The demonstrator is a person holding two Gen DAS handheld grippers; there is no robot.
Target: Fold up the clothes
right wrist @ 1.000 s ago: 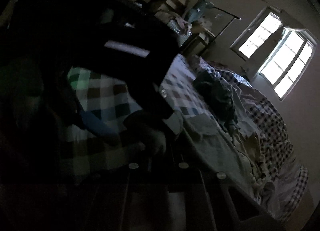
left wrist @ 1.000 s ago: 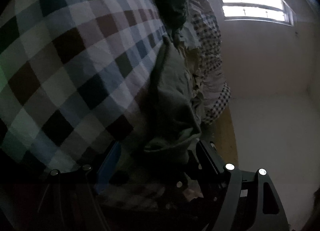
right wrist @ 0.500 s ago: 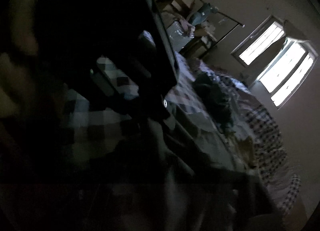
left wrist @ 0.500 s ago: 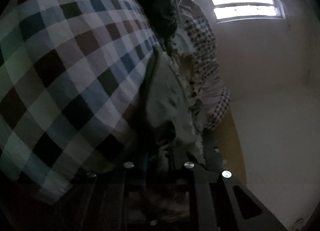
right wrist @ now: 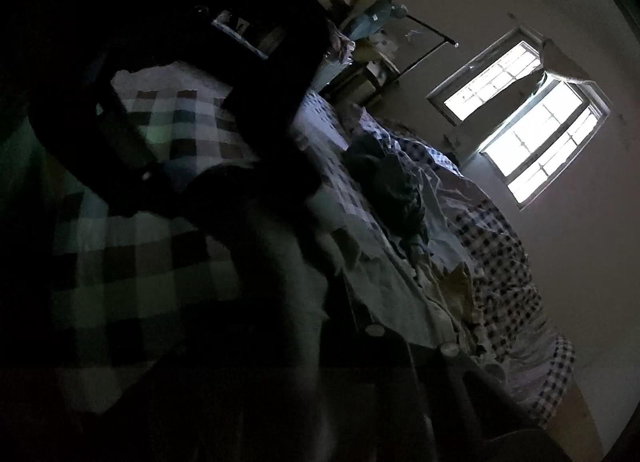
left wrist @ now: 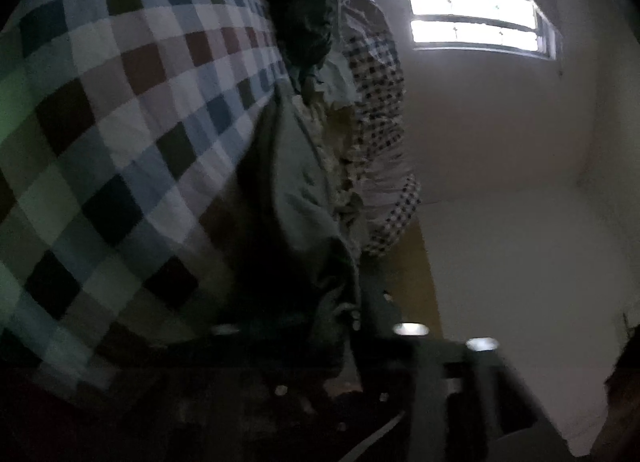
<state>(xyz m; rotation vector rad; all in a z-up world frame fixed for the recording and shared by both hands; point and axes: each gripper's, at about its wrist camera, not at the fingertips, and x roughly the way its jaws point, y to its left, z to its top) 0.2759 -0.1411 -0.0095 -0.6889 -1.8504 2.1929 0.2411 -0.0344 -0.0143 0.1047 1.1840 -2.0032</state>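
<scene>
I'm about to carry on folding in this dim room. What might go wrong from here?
The grey-green garment lies against the heap of clothes, so pulling it may drag neighbours along. The left claw is blurred and dark, so its hold on the cloth is uncertain and may slip. The right view is too dark to judge that claw.

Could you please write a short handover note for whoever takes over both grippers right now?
Left gripper: appears shut on the grey-green garment, which bunches between its fingers over the checked bedspread.
Right gripper: too dark to tell open from shut; dark cloth hangs right in front of it.
Other clothes: a dark garment and pale crumpled pieces lie in a heap further along the bed, beside the small-check sheet.
Done: no folded item is visible.
Left: lay the held garment flat, fold it, then work through the heap.
</scene>
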